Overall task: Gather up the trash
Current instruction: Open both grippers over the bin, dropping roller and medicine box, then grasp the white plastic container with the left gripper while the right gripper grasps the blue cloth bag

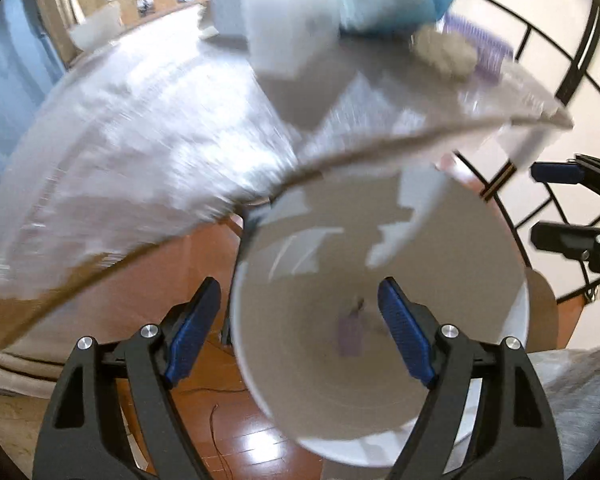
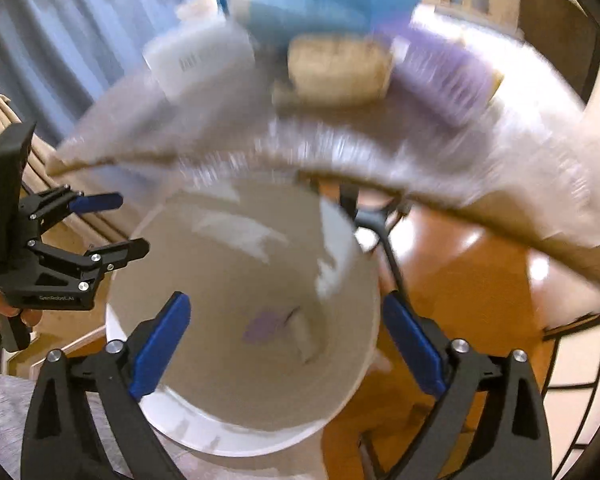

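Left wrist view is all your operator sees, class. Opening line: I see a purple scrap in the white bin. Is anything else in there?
Observer: Yes. The right wrist view shows a pale scrap lying right beside the purple scrap at the bottom of the bin.
Operator: Does the white box carry any marking? Mine is just a blur.
Observer: A barcode shows on the side that faces the right wrist camera.

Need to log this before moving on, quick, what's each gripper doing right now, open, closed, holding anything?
Left gripper: open, holding nothing, above the round white plastic bin.
Right gripper: open, holding nothing, above the same bin.
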`<act>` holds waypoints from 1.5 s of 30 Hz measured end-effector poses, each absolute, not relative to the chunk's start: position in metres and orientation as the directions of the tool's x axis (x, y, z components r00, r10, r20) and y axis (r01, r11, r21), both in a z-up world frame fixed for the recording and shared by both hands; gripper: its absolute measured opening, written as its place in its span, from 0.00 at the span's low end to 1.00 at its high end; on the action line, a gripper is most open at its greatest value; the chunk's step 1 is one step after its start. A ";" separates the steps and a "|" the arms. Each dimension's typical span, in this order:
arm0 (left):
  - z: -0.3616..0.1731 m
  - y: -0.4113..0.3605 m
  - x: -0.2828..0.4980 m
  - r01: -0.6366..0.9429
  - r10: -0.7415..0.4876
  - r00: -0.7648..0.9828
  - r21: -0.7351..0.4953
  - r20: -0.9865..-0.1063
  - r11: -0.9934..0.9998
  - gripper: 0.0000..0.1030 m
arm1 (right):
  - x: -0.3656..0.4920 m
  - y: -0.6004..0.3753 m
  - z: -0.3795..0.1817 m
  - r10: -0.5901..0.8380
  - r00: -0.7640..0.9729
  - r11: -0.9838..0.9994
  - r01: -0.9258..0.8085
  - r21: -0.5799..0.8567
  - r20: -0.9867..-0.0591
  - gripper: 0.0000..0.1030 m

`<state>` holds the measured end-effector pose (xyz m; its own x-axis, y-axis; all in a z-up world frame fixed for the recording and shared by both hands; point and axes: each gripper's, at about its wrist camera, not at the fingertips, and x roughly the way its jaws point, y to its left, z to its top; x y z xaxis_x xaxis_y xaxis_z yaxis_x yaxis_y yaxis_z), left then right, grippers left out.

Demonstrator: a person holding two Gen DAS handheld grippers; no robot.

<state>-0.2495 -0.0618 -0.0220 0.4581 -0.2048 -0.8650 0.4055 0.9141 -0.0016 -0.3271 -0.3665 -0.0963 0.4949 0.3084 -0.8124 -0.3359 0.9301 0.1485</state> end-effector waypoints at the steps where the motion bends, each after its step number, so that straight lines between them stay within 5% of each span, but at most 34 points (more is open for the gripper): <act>1: -0.012 -0.058 -0.252 0.401 -0.220 0.476 -0.012 -0.851 0.916 0.80 | -0.330 -0.369 -0.084 0.305 0.528 0.932 -0.337 0.134 -0.793 0.95; 5: 0.052 -0.043 -0.266 0.385 -0.294 0.645 -0.033 -0.705 0.922 0.99 | -0.340 -0.376 -0.028 0.215 0.735 0.963 -0.269 0.015 -0.643 0.96; 9: 0.075 -0.041 -0.251 0.357 -0.278 0.737 0.005 -0.616 0.934 0.99 | -0.321 -0.375 -0.009 0.154 0.808 0.976 -0.214 -0.039 -0.569 0.96; 13: 0.069 -0.046 -0.223 0.357 -0.286 0.715 -0.019 -0.638 0.934 0.99 | -0.284 -0.372 -0.009 0.149 0.766 0.979 -0.205 -0.018 -0.626 0.96; 22: 0.052 -0.044 -0.181 0.395 -0.357 0.659 -0.099 -0.662 0.913 0.99 | -0.197 -0.398 -0.033 0.418 0.649 0.867 -0.077 0.492 -0.636 0.96; 37: 0.037 -0.059 -0.149 0.413 -0.334 0.640 -0.057 -0.692 0.909 0.99 | -0.127 -0.372 -0.056 0.482 0.553 0.826 -0.028 0.563 -0.680 0.96; 40: 0.034 -0.060 -0.147 0.424 -0.331 0.633 -0.045 -0.700 0.904 0.90 | -0.125 -0.370 -0.058 0.487 0.551 0.825 -0.037 0.563 -0.678 0.96; 45: 0.029 -0.064 -0.145 0.452 -0.333 0.605 -0.032 -0.723 0.891 0.57 | -0.125 -0.375 -0.059 0.507 0.542 0.809 -0.032 0.587 -0.670 0.88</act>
